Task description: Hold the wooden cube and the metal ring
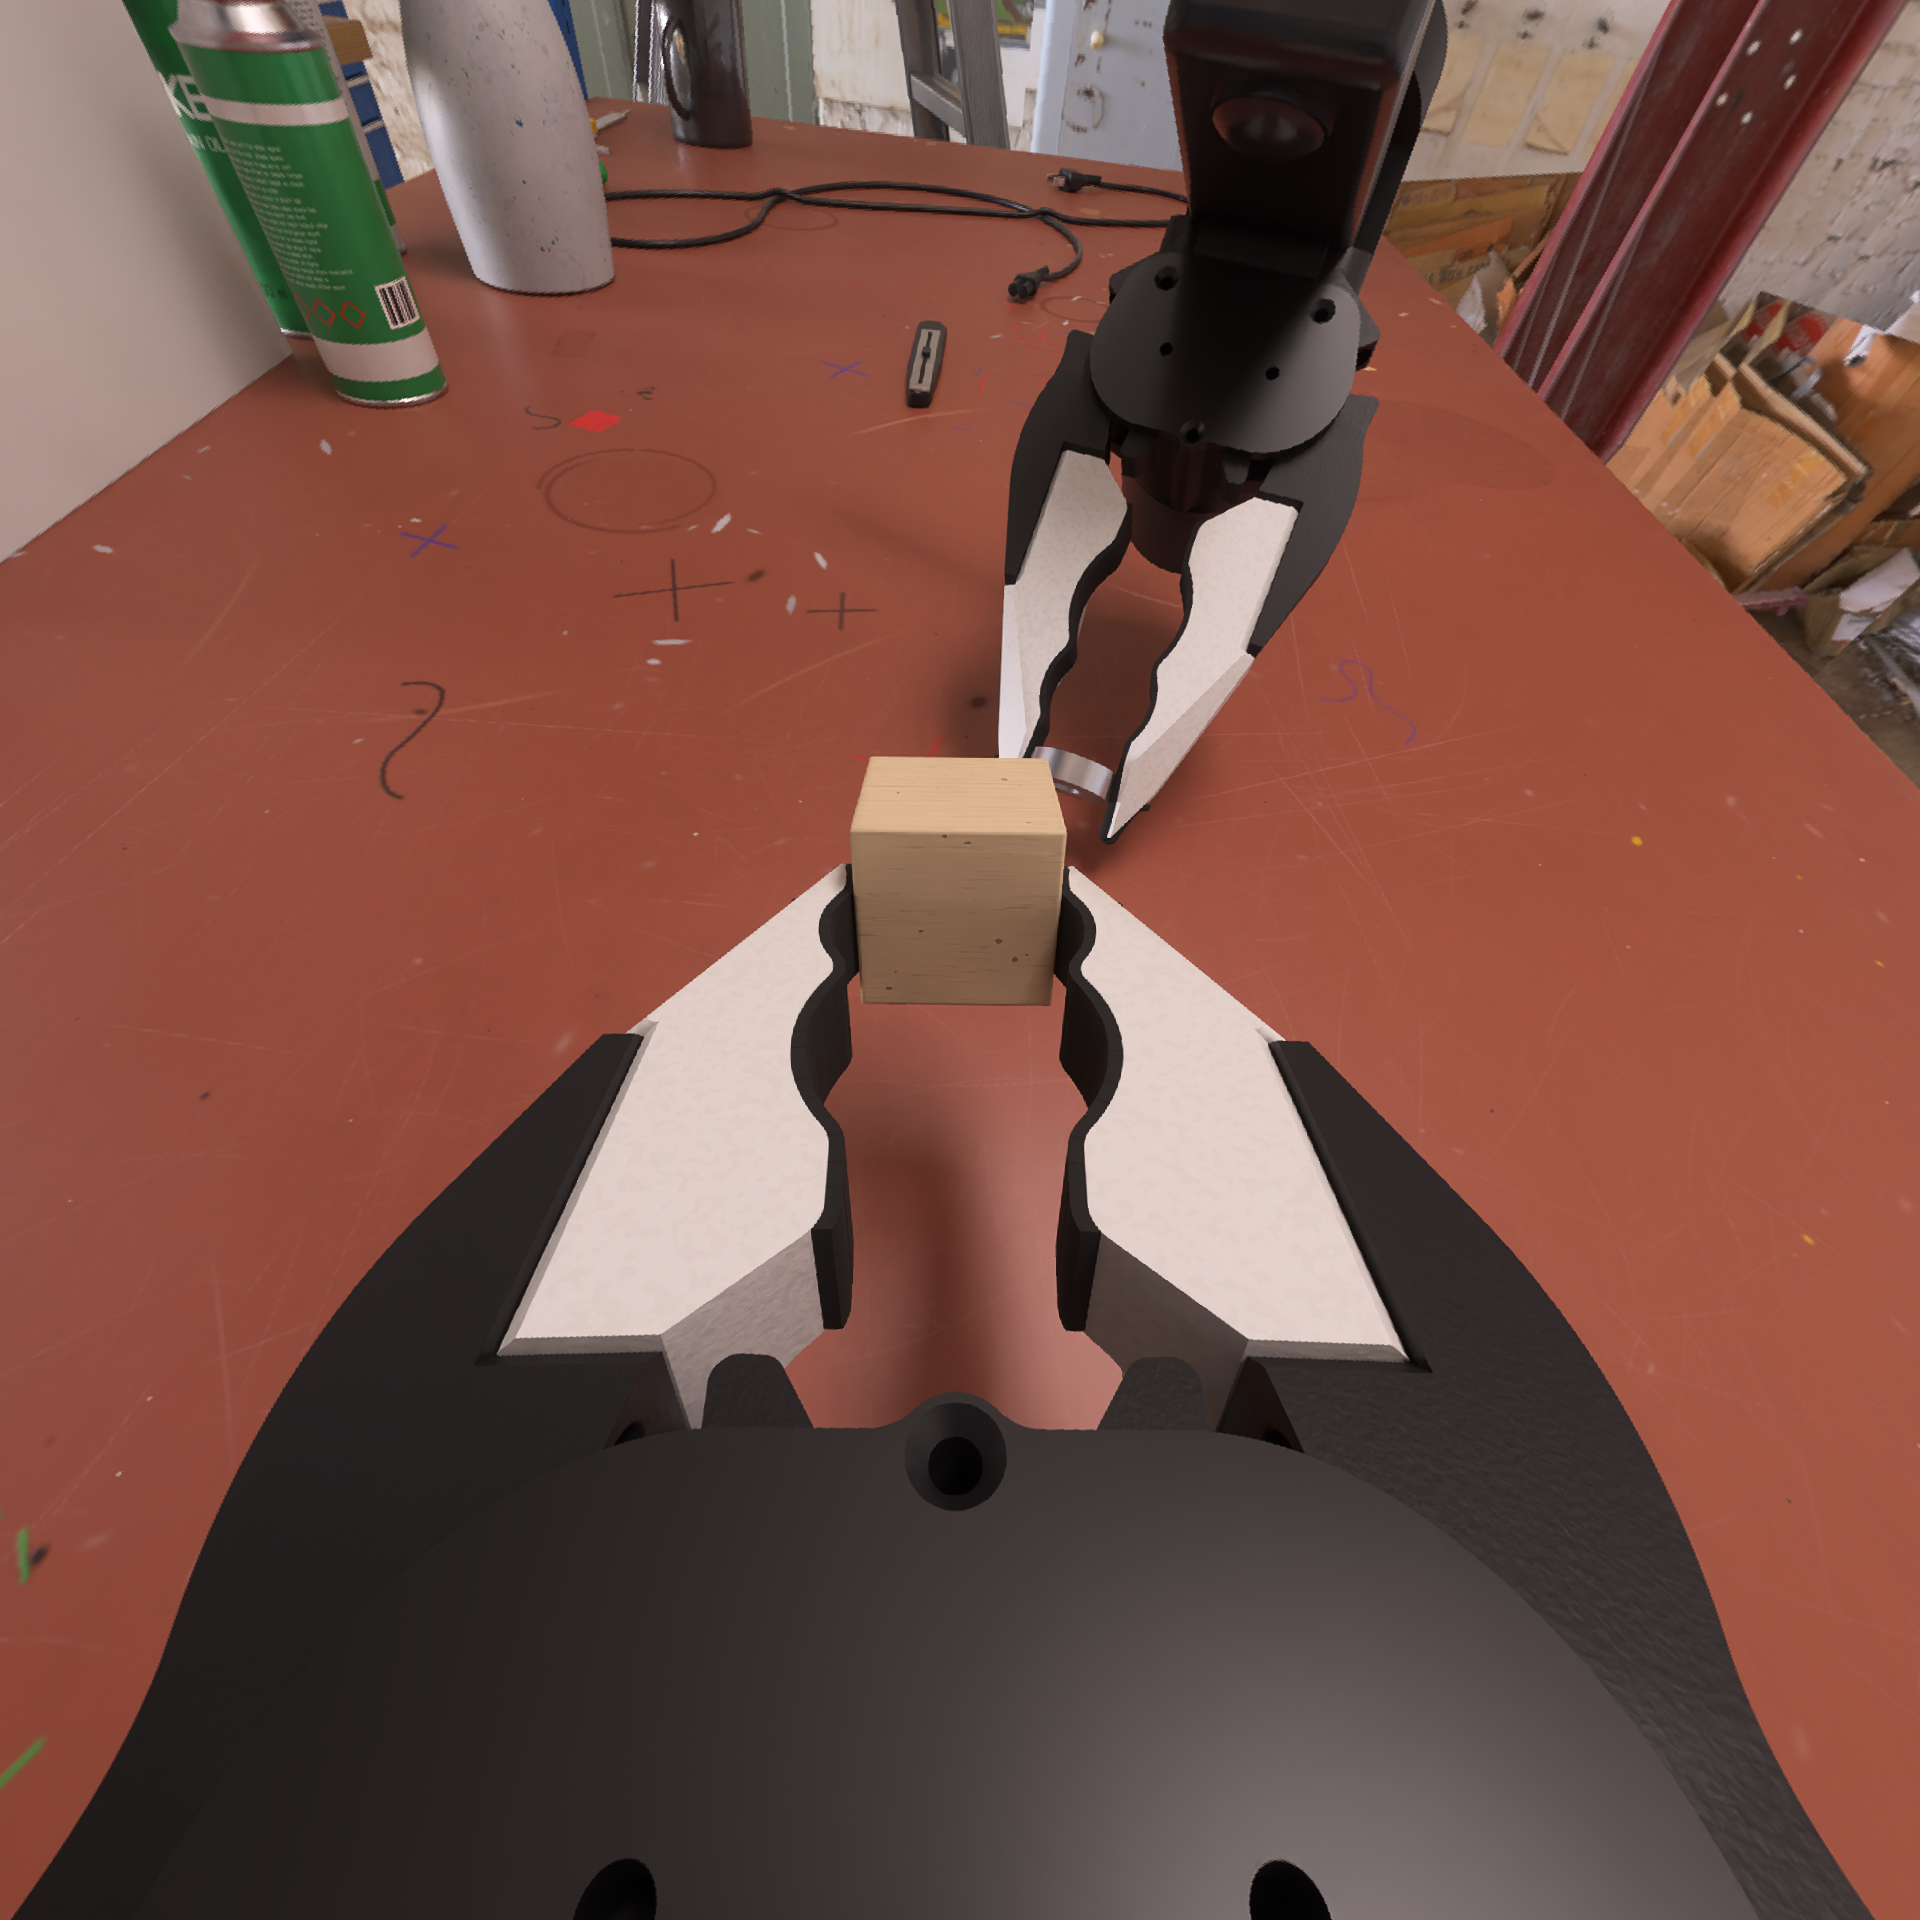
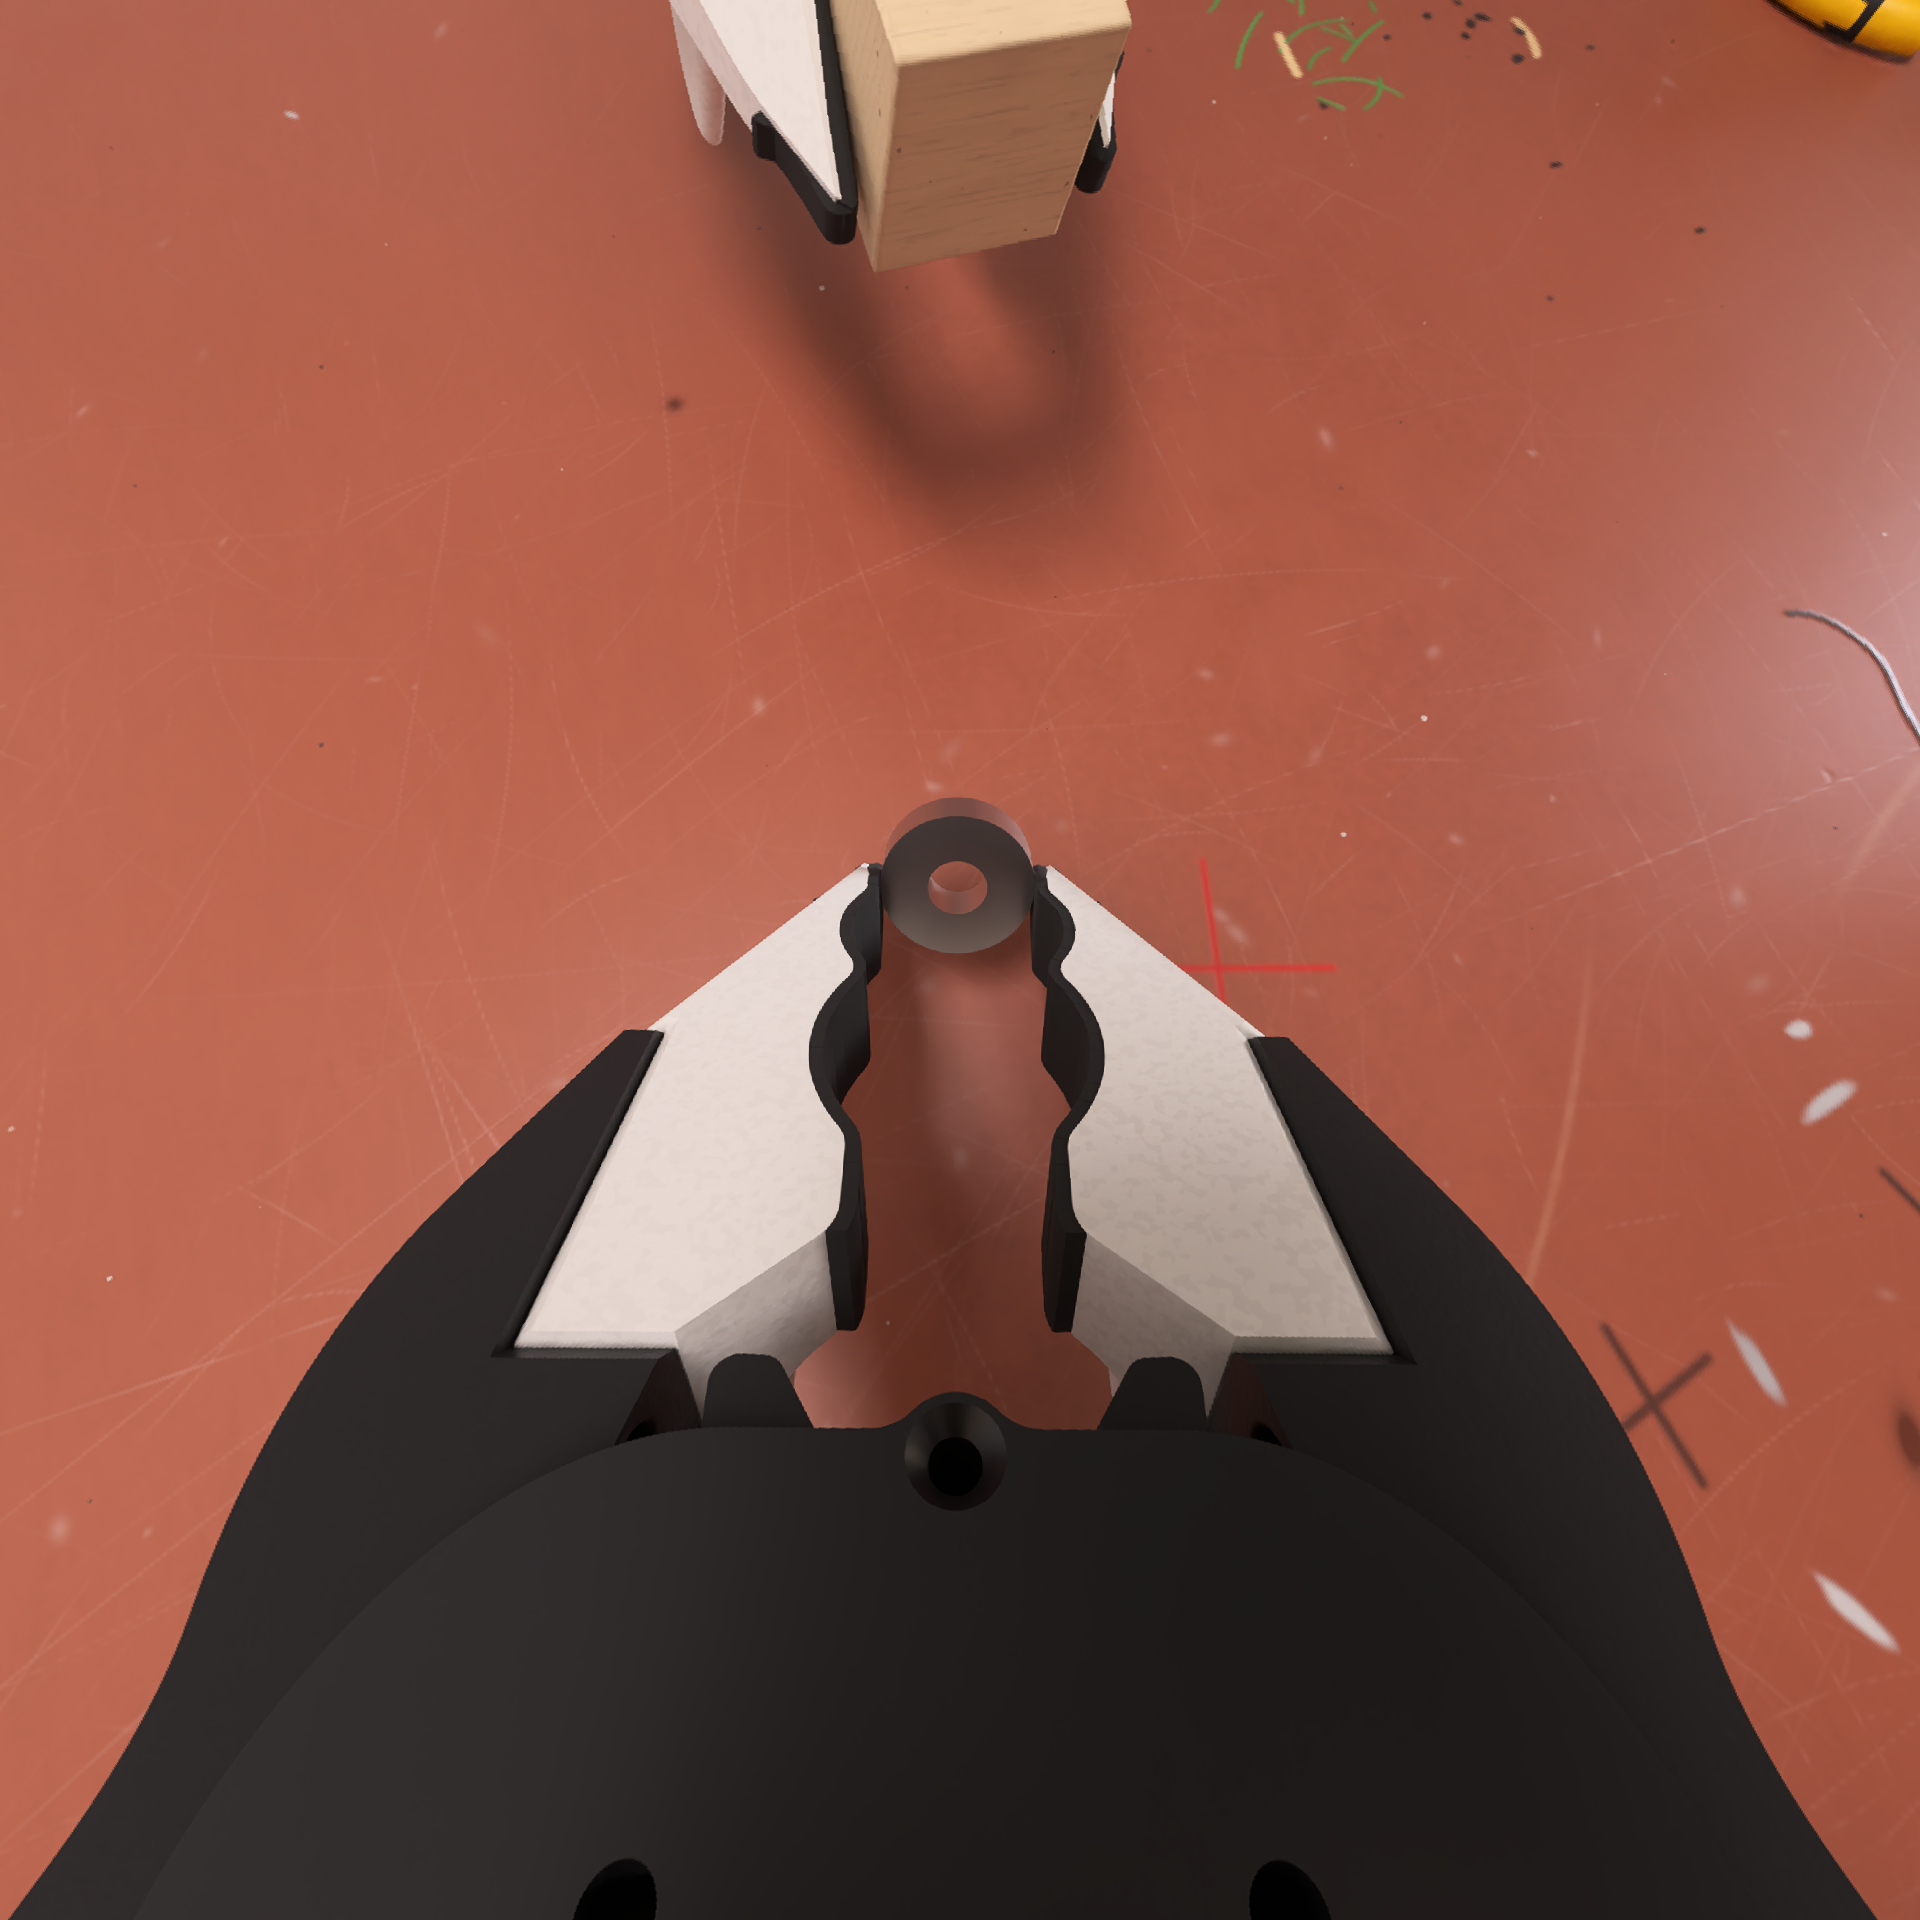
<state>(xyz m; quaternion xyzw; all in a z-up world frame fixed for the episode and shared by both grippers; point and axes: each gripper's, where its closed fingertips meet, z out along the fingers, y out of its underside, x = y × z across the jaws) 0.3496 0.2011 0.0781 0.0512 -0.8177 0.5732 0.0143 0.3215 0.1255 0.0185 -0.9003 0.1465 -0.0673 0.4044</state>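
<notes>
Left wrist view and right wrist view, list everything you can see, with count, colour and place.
wooden cube: one, light tan, between the left tool's fingertips
metal ring: one, grey, between the right tool's fingertips
spray cans: two, green, far left
vase: one, speckled white, far left
cable: one, black, far side
utility knife: one, black, mid-table
cardboard boxes: several, brown, right of table
table: one, reddish-brown
left tool: shut on cube
right tool: shut on ring

Scuffed red table (image 1: 312, 935) carries spray cans (image 1: 322, 218), cable (image 1: 852, 203).
</notes>
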